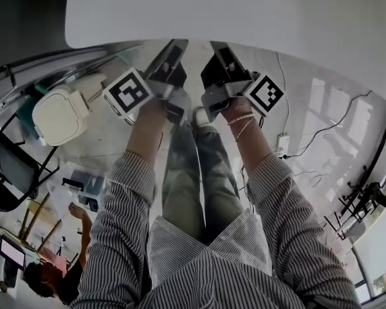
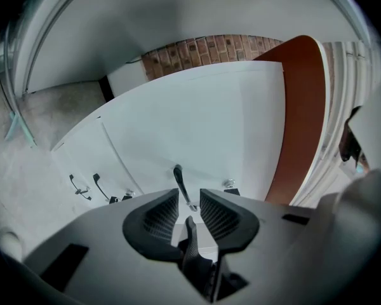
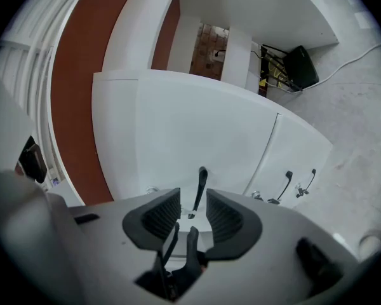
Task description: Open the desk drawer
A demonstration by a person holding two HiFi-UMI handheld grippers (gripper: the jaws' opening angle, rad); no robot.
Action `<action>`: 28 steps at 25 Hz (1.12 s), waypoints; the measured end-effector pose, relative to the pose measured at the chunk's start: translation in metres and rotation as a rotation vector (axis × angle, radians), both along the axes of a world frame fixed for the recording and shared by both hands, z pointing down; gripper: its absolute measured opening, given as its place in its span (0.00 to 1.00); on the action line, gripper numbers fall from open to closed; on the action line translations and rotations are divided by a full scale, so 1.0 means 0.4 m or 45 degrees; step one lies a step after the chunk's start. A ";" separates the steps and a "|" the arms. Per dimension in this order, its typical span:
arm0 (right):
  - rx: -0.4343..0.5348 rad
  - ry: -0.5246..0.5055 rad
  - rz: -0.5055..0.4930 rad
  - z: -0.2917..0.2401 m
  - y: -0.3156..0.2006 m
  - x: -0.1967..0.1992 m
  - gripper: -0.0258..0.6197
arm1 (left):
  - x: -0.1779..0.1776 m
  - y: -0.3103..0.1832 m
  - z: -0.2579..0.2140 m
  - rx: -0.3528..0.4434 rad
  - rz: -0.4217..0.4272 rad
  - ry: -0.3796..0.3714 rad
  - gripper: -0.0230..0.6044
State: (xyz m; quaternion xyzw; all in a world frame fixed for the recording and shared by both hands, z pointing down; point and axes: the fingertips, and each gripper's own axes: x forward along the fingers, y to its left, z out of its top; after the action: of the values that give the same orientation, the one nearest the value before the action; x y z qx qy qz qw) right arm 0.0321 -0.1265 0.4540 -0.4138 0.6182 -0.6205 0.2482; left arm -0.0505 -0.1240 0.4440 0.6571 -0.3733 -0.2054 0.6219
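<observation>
The white drawer front [image 2: 197, 126] fills the left gripper view, with a slim black handle [image 2: 180, 183] standing just beyond my left gripper [image 2: 189, 199]. Its ribbed pads [image 2: 160, 211] stand apart and touch nothing. In the right gripper view a black handle [image 3: 200, 186] on the white front [image 3: 184, 126] lies in line with the gap of my right gripper [image 3: 193, 202], which is open and holds nothing. From the head view both grippers, left [image 1: 174, 49] and right [image 1: 220, 51], point forward side by side under the white desk top [image 1: 244, 11], which hides the drawer.
Two more black handles [image 2: 98, 186] [image 3: 286, 184] sit on neighbouring white fronts. A red-brown panel [image 2: 298, 107] stands beside the unit, a brick wall [image 2: 203, 49] behind. On the floor are a white bin [image 1: 58, 111], a black chair [image 1: 13, 166], a power strip [image 1: 283, 143] with cables, and another person [image 1: 51, 275].
</observation>
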 end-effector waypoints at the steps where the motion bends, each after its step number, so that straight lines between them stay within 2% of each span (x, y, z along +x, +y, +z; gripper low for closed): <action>1: -0.004 -0.001 0.012 0.006 -0.012 0.004 0.23 | 0.006 -0.012 -0.001 0.007 0.004 0.019 0.18; 5: -0.009 -0.025 0.062 0.020 -0.033 0.012 0.23 | 0.020 -0.044 -0.009 0.038 -0.013 0.122 0.18; 11: 0.042 0.023 0.029 0.013 -0.039 0.002 0.23 | 0.018 -0.055 0.011 0.023 -0.044 0.116 0.18; 15: 0.039 0.003 0.030 0.010 -0.046 -0.003 0.23 | 0.023 -0.065 -0.006 0.055 -0.049 0.146 0.18; 17: 0.027 0.018 0.031 0.011 -0.045 -0.003 0.19 | 0.028 -0.066 -0.009 0.057 -0.049 0.130 0.17; 18: 0.018 0.030 0.030 0.014 -0.044 -0.002 0.13 | 0.029 -0.065 -0.007 0.055 -0.048 0.120 0.13; 20: 0.006 0.021 0.032 0.021 -0.041 -0.003 0.12 | 0.028 -0.063 -0.003 0.051 -0.053 0.118 0.13; 25: 0.013 -0.033 0.036 0.026 -0.041 -0.006 0.10 | 0.022 -0.060 0.004 0.045 -0.084 0.192 0.11; 28: 0.020 -0.052 0.045 0.025 -0.041 -0.005 0.10 | 0.023 -0.059 0.000 0.062 -0.113 0.200 0.11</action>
State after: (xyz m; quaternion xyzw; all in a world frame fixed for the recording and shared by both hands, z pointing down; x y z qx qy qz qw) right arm 0.0299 -0.1429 0.4639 -0.4100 0.6105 -0.6193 0.2749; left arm -0.0412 -0.1474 0.4439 0.6367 -0.3469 -0.2926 0.6234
